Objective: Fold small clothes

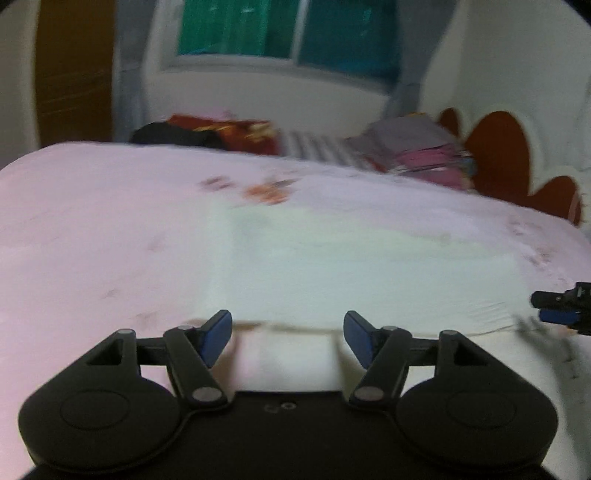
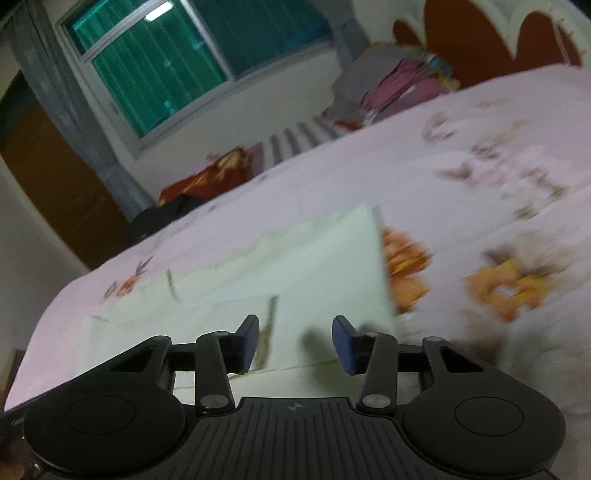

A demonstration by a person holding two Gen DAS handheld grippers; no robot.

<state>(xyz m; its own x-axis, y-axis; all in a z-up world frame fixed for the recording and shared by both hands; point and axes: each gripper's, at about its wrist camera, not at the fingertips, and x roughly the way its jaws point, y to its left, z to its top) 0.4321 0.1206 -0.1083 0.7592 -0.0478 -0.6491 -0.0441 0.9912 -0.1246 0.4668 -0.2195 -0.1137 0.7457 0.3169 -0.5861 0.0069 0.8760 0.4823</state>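
Note:
A pale mint-white garment point(image 1: 351, 266) lies flat on the pink bedsheet point(image 1: 92, 229), blurred by motion. My left gripper point(image 1: 287, 338) is open just short of its near edge, holding nothing. The right gripper's tips show at the far right of the left wrist view point(image 1: 561, 308). In the right wrist view the same garment point(image 2: 295, 266) lies spread on the sheet point(image 2: 461, 155), with a folded layer and a dark-trimmed edge. My right gripper point(image 2: 295, 341) is open over its near edge, empty.
A stack of folded clothes point(image 1: 417, 147) sits at the far right of the bed by the red-brown headboard point(image 1: 498, 147). Dark and red fabric point(image 1: 207, 133) lies at the far left. A window with green blinds point(image 1: 288, 29) is behind.

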